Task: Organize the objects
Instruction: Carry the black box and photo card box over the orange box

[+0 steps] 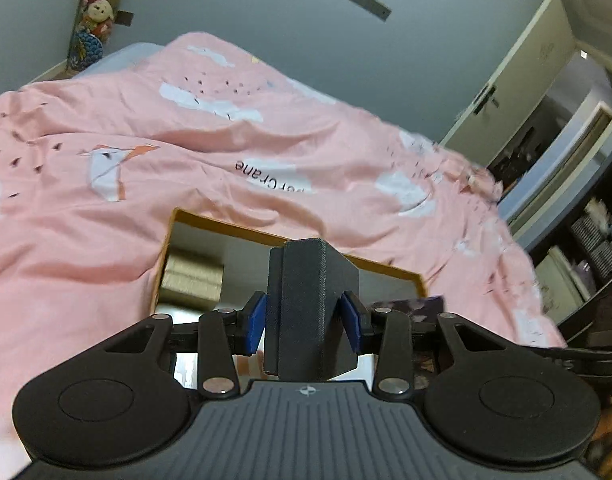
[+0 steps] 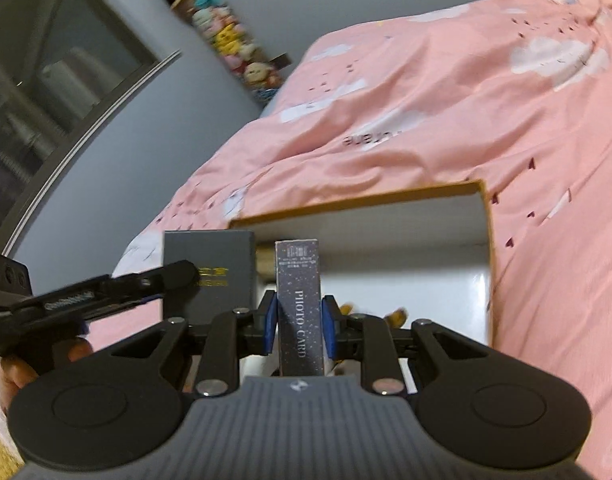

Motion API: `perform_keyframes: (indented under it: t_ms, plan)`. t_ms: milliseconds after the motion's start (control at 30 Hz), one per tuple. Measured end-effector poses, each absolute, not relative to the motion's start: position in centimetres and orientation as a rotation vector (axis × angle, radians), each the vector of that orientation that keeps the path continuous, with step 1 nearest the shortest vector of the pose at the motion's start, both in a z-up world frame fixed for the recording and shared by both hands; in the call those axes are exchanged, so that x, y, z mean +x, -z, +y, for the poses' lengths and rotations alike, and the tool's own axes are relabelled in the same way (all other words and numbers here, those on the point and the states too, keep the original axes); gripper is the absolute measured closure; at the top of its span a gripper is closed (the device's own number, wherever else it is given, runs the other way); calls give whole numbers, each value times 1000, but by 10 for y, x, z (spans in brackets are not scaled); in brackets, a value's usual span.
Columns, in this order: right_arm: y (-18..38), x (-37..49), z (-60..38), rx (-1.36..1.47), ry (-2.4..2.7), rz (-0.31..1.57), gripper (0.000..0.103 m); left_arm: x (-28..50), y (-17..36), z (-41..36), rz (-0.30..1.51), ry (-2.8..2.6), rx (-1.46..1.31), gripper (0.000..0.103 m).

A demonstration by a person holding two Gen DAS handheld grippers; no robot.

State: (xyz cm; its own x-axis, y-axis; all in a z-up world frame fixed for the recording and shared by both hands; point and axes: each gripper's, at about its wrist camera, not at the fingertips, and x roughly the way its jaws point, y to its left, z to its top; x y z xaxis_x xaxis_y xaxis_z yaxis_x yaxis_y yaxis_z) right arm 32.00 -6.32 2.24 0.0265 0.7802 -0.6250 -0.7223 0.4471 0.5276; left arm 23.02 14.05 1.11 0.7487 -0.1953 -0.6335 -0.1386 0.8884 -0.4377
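An open cardboard box (image 1: 297, 242) with a tan rim and white inside lies on a pink bedcover; it also shows in the right wrist view (image 2: 366, 200). My left gripper (image 1: 306, 320) is shut on a dark grey box (image 1: 306, 304), held upright just before the cardboard box's near side. In the right wrist view the left gripper (image 2: 177, 276) and its dark grey box (image 2: 209, 268) show at the left. My right gripper (image 2: 299, 326) is shut on a slim dark "PHOTO CARD" box (image 2: 299, 304), held upright over the cardboard box's near edge.
A gold-coloured box (image 1: 191, 280) sits inside the cardboard box at its left. The pink bedcover (image 1: 105, 128) spreads around it. Stuffed toys (image 2: 225, 40) hang on the grey wall. A door (image 1: 518, 92) and shelves (image 1: 594, 240) stand at the right.
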Motion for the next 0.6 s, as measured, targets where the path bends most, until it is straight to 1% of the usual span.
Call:
perform_keyframes:
  t_ms: [200,400,600]
  plan:
    - [-4,345,-36,-3,-1072,981,79,275,30,135,813,-3,-424,58]
    - [19,357,-12,-88,-1021,963,79,293,48,126,851,-4,-358,58]
    - [33,361,-9,-99,-1021,987,79,304,65,127,887,2,-360,58]
